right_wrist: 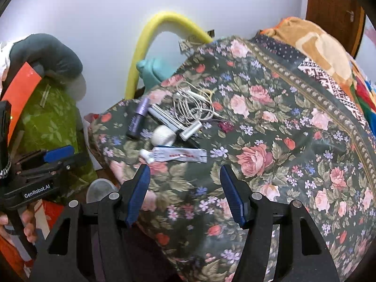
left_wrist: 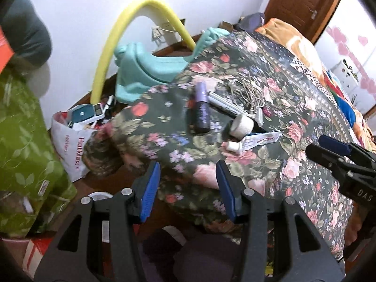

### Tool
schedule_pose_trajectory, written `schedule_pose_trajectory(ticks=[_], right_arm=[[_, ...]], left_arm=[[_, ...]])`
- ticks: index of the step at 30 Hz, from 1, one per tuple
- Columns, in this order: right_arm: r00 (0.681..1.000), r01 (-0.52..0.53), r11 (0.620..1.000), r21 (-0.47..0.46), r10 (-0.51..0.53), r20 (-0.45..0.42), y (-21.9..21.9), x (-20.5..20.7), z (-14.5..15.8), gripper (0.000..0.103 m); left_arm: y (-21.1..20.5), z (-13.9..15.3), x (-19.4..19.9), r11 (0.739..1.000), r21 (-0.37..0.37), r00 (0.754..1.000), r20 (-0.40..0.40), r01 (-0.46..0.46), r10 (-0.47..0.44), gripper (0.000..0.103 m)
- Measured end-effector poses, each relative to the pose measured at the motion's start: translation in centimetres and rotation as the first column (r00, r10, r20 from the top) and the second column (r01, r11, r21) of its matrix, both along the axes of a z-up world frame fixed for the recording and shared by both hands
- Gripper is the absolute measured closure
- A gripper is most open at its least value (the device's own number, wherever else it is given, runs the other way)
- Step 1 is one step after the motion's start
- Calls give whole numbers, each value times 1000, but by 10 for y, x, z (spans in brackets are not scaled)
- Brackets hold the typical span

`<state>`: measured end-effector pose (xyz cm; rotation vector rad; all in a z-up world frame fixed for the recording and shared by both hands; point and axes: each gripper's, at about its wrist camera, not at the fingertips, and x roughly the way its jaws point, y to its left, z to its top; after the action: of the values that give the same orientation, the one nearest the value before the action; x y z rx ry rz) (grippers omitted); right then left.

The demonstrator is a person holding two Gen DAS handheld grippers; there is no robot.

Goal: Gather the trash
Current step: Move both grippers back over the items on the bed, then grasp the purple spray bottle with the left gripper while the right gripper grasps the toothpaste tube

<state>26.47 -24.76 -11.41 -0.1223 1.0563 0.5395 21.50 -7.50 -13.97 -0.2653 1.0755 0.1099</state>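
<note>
A small pile of litter lies on the floral bedspread (left_wrist: 270,164): a purple tube (left_wrist: 202,110), a white squeezed tube with red print (left_wrist: 256,141), a white roll (left_wrist: 242,124), a grey-white pen-like stick (left_wrist: 223,104) and a tangle of white cable (left_wrist: 244,89). My left gripper (left_wrist: 188,171) is open with nothing between its blue pads, over the bed's near edge, short of the pile. My right gripper (right_wrist: 185,176) is open too, just short of the white tube (right_wrist: 178,156), with the purple tube (right_wrist: 138,119) and cable (right_wrist: 192,103) beyond it.
A white plastic bag (left_wrist: 70,145) holding boxes sits on the floor left of the bed. A green leaf-print bundle (left_wrist: 21,141) stands at the left. A yellow foam tube (left_wrist: 131,23) and a teal plastic seat (left_wrist: 145,70) stand by the wall. A brown door (left_wrist: 298,2) is at the back right.
</note>
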Motion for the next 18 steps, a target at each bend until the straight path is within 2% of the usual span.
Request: schedule_pose_trajectory(ticks=[10,15,18], right_arm=[[979,-204,975,-86,201,-39,25,32,-36,45],[962,-270,959,-85,265,-68,44,47,-51,45],[946,-305,951,-49,297,-129,50,56,-59,45]], left_arm=[[-2,-24,36,1000,-12,999,-52,13,-13,55],[5,-32,43,1000,-24,998,-67,-2,1,55],[6,-36,48,999,-32,997,-79,1,-3,55]])
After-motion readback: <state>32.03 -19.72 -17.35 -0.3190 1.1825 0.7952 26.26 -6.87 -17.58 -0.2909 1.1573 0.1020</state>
